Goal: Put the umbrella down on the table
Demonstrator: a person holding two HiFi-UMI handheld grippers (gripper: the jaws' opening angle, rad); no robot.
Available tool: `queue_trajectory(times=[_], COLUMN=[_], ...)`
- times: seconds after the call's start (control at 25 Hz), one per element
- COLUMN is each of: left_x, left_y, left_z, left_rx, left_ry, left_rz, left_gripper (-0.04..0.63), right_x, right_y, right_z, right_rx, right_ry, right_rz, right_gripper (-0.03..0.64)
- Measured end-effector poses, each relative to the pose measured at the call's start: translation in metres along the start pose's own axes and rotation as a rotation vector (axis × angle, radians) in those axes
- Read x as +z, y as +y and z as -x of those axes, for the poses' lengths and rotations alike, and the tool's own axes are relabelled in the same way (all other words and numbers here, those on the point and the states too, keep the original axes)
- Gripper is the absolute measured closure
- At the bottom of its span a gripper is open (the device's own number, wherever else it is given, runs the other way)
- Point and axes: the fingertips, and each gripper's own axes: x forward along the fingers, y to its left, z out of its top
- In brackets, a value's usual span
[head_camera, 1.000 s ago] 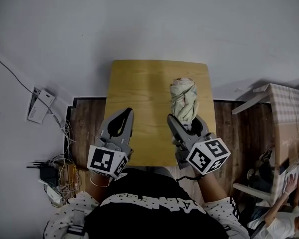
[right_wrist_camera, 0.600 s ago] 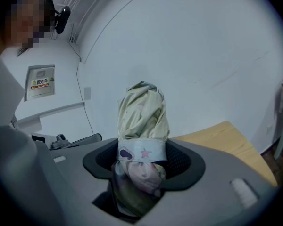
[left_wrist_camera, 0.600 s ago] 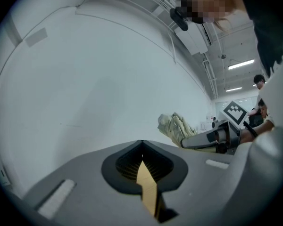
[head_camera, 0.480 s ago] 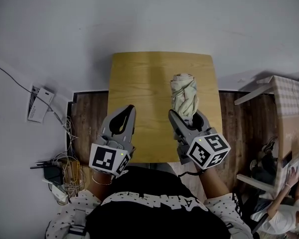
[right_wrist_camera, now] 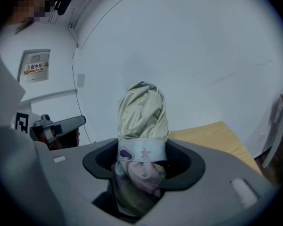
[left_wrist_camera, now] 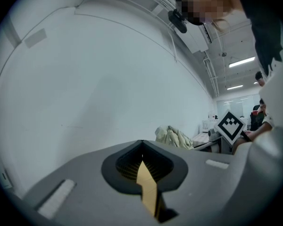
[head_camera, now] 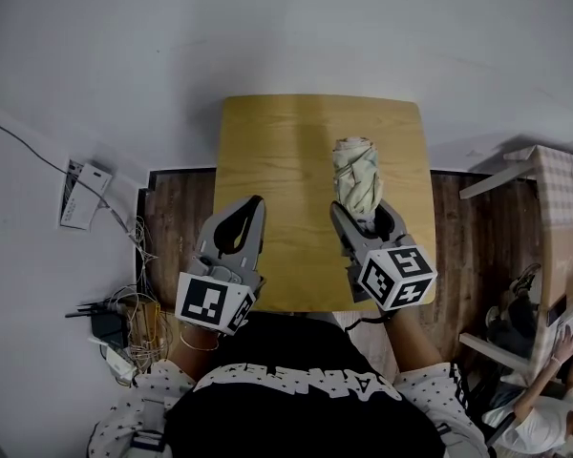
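A folded pale green and cream umbrella (head_camera: 356, 181) sticks out forward from my right gripper (head_camera: 363, 214), which is shut on its lower end over the right half of the small wooden table (head_camera: 277, 160). In the right gripper view the umbrella (right_wrist_camera: 141, 112) fills the gap between the jaws, with its strap band at the jaw opening. Whether the umbrella touches the table cannot be told. My left gripper (head_camera: 249, 210) is shut and holds nothing, level over the table's front left part. From the left gripper view the jaws meet, and the umbrella (left_wrist_camera: 172, 136) shows to the right.
A white wall stands right behind the table. On the dark wood floor to the left lie cables and a power strip (head_camera: 115, 332) and a white box (head_camera: 81, 194). A checkered table (head_camera: 563, 218) and a seated person (head_camera: 544, 418) are at the right.
My right gripper has sunk toward the table with the umbrella still in it. The left gripper has stayed where it was.
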Motion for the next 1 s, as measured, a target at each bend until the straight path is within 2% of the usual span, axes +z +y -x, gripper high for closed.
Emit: queue_trajectory(times=[0.32,0.56,1.0], left_x=[0.005,0.010,0.017], left_y=[0.002,0.013,0.026], left_z=[-0.001,0.004,0.012], left_rx=[0.008,0.044,0.076], left_ry=[-0.010,-0.019,-0.035], left_rz=[-0.009,-0.012,-0.024], left_gripper=[0.594,0.594,0.594], right_x=[-0.018,-0.030,-0.059], right_y=[-0.011,-0.017,-0.038], right_z=[-0.017,-0.030,-0.053], right_rx=[-0.026,-0.033,-0.093], right_ry=[0.059,0.102,0.202], right_rz=[0.043,0.050,0.068], right_gripper=[0.337,0.337,0.337])
